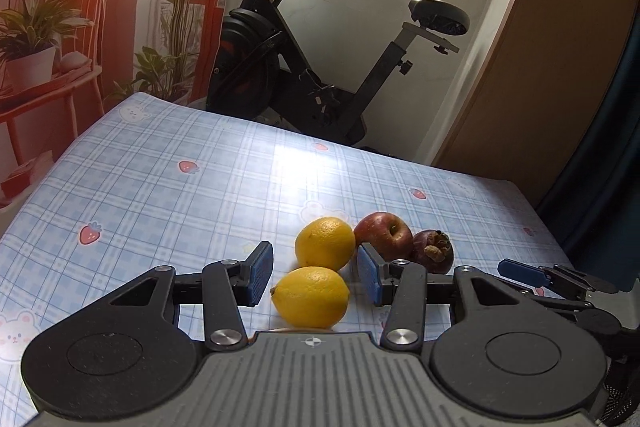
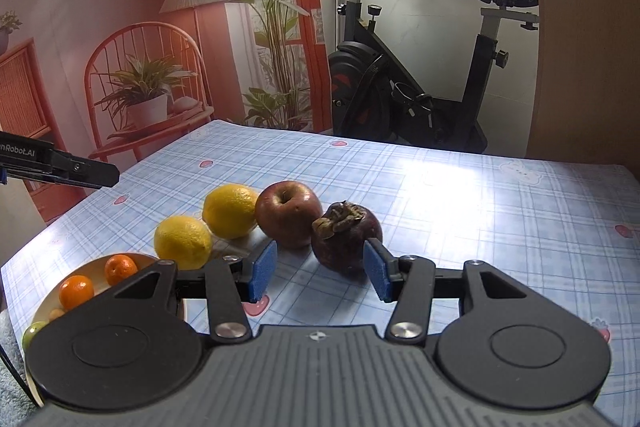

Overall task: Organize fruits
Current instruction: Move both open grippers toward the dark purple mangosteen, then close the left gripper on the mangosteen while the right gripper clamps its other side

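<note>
Four fruits lie close together on the blue checked tablecloth (image 1: 160,187): two lemons (image 1: 325,243) (image 1: 310,297), a red apple (image 1: 384,235) and a dark mangosteen (image 1: 434,247). My left gripper (image 1: 315,277) is open, and the nearer lemon lies on the cloth in the gap between its blue pads, unpressed. My right gripper (image 2: 320,275) is open and empty, with the mangosteen (image 2: 346,239) just beyond its right pad (image 2: 378,275) and the apple (image 2: 288,213) behind. The lemons (image 2: 230,211) (image 2: 182,242) sit to the left. A cream plate (image 2: 94,264) at the lower left holds two oranges (image 2: 76,291) (image 2: 120,269).
An exercise bike (image 1: 280,67) stands behind the table's far edge. A wooden door (image 1: 540,67) is at the right, and a printed backdrop of a chair and plants (image 2: 148,87) at the left. A small green fruit (image 2: 34,331) sits at the plate's near rim.
</note>
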Demonstrator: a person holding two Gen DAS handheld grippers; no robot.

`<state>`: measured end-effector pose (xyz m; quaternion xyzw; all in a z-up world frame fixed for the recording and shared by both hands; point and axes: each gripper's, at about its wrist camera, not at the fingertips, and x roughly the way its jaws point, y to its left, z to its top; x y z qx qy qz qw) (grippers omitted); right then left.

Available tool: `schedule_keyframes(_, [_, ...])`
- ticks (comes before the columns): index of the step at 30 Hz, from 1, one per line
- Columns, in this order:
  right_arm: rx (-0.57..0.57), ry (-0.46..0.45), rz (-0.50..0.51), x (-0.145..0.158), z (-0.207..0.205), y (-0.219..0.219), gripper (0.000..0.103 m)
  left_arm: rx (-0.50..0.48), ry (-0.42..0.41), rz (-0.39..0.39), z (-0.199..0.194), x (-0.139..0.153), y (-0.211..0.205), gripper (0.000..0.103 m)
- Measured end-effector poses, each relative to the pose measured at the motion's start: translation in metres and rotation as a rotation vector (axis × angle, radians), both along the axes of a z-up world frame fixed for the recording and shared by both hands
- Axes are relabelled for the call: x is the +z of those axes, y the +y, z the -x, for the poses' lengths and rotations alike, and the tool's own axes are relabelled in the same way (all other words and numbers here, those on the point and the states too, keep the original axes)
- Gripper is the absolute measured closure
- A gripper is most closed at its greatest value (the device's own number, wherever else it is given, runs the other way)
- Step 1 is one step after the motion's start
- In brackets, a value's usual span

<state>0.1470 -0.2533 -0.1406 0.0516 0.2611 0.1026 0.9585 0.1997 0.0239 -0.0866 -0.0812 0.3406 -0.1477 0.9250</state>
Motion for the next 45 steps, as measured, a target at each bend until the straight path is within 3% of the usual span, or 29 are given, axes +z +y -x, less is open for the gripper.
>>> schedule_keyframes(9, [0.061, -0.014, 0.035, -0.022, -0.023, -0.014, 0.044, -0.09, -0.007, -0.048, -0.023, 0.004, -0.062, 0.054])
schedule_keyframes(14, [0.111, 0.0, 0.015, -0.036, -0.039, -0.016, 0.042, -0.118, 0.009, -0.033, -0.039, 0.006, -0.066, 0.054])
schedule_keyframes(16, [0.136, -0.01, 0.022, -0.041, -0.044, -0.017, 0.032, -0.122, 0.008, -0.035, -0.044, 0.004, -0.067, 0.054])
schedule_keyframes(18, [0.138, -0.019, 0.023, -0.045, -0.048, -0.018, 0.028, -0.126, 0.022, -0.036, -0.05, 0.0, -0.068, 0.054])
schedule_keyframes(25, [0.171, -0.014, 0.032, -0.052, -0.057, -0.013, 0.028, -0.172, 0.077, -0.017, -0.075, -0.013, -0.084, 0.054])
schedule_keyframes(31, [0.206, 0.023, 0.025, -0.056, -0.065, -0.012, 0.029, -0.219, 0.151, 0.049, -0.09, -0.032, -0.1, 0.054])
schedule_keyframes(45, [0.182, 0.062, -0.029, -0.058, -0.079, -0.019, 0.032, -0.285, 0.204, 0.048, -0.115, -0.059, -0.126, 0.054])
